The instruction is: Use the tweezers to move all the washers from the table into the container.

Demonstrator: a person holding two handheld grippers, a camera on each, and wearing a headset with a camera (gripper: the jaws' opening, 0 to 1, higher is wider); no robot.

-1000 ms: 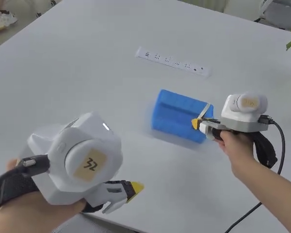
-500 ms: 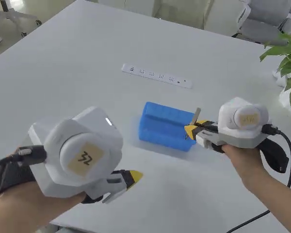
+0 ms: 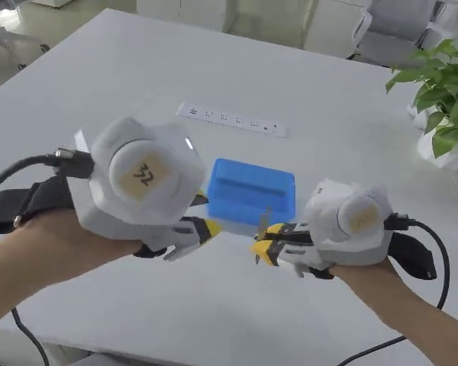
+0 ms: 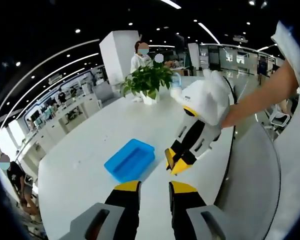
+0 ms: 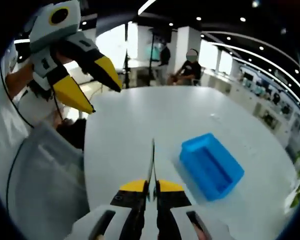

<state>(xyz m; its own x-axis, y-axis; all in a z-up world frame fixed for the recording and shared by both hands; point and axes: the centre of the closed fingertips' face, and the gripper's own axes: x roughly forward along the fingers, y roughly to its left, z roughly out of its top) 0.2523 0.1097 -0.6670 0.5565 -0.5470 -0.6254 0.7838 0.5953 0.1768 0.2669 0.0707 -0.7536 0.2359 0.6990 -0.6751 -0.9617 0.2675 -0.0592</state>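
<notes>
Tweezers [image 5: 152, 160] clamped between the jaws of the right gripper [image 5: 151, 187], pressed shut on them. Thin blades running forward from the yellow tips and held in the air above the white table [image 3: 137, 76]. In the right gripper view, pointing past the left side of the blue container [image 5: 211, 165], apart from it. Too small to tell whether anything sits between the tweezer tips.

In the head view, tweezers [image 3: 262, 223] sticking up out of the right gripper [image 3: 263, 248], at the container's near edge. Container [image 3: 252, 191] resting flat on the table, open side up, rectangular, with low walls. Lies between the white power strip [image 3: 230, 120] farther back and the two grippers nearer the person. Inside seen as plain blue in the right gripper view, with no detail to be made out.

Left gripper [image 3: 206, 229] held above the table just left of the container's near corner, jaws parted, nothing between them. Yellow tips pointing toward the right gripper, the two near each other but not touching. In the left gripper view, own jaws spread at the bottom, with the right gripper [image 4: 177, 162] just beyond them and the container [image 4: 130, 160] to its left.

A hand wrapped around each gripper, black cable trailing from each. Green potted plant [image 3: 435, 84] at the far right of the table. People standing in the background of both gripper views.
</notes>
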